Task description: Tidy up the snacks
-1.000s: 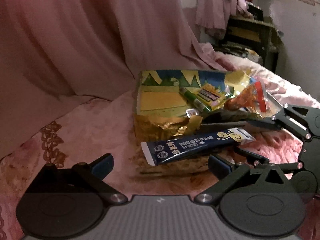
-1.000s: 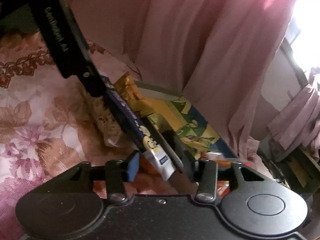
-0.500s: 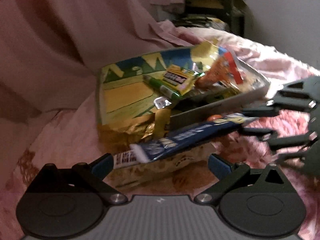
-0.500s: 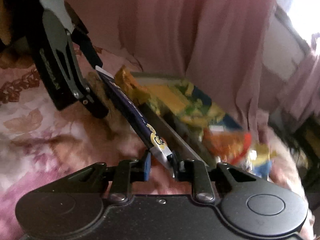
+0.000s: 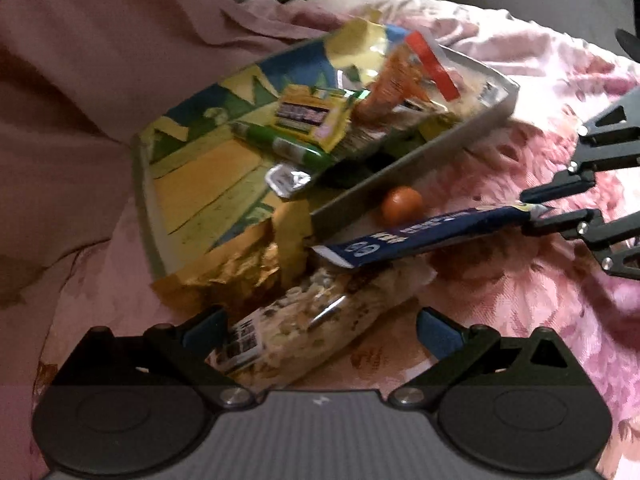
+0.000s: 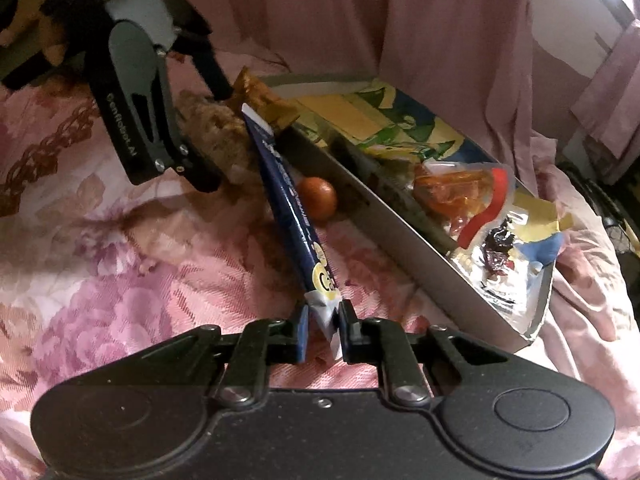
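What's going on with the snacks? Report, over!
Right claw shut on blue packet. Left claw open around popcorn bag. Orange ball loose beside tray.

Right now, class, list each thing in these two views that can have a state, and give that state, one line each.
Right gripper: shut on the blue packet.
Blue packet: gripped at one end, lifted at a slant.
Left gripper: open around the clear snack bag.
Clear snack bag: lying on the bedspread.
Tray: partly filled with snacks.
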Available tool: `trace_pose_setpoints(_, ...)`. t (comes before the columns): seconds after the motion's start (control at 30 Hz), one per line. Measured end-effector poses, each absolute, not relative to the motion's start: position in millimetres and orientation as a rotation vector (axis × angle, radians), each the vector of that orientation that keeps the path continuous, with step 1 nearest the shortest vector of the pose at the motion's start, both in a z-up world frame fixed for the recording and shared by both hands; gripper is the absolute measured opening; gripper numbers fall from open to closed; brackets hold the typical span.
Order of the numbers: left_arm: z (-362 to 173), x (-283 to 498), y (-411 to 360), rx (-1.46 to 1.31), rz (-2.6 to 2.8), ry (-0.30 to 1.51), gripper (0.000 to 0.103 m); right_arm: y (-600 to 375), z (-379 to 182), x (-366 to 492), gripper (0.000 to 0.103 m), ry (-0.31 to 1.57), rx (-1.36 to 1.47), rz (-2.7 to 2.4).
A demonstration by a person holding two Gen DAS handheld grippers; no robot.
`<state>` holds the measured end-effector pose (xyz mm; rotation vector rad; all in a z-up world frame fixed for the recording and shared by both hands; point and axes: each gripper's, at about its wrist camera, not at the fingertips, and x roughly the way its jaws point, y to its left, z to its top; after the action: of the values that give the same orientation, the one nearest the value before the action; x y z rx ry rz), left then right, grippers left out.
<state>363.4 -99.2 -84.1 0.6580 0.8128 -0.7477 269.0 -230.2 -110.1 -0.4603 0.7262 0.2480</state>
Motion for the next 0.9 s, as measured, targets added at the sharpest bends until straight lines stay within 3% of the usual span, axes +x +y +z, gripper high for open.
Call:
trace_pose_setpoints(0.33,-69,355,-101,0.619,-0.773,0.91,0.101,-237,-106,272,0.017,0.758,-0.449,0.269)
trace_pose_setpoints(0.63,-73,363,-115,0.775,-0.747,0.863,0.1,-238,-106,271,0.021,0.772,-0.432,0.293)
trace_pose_setpoints(0.9,-89,389,-108,0.699,-0.762,0.962,0.102,-237,-111,277,0.048,0.707,-0.397,0.308)
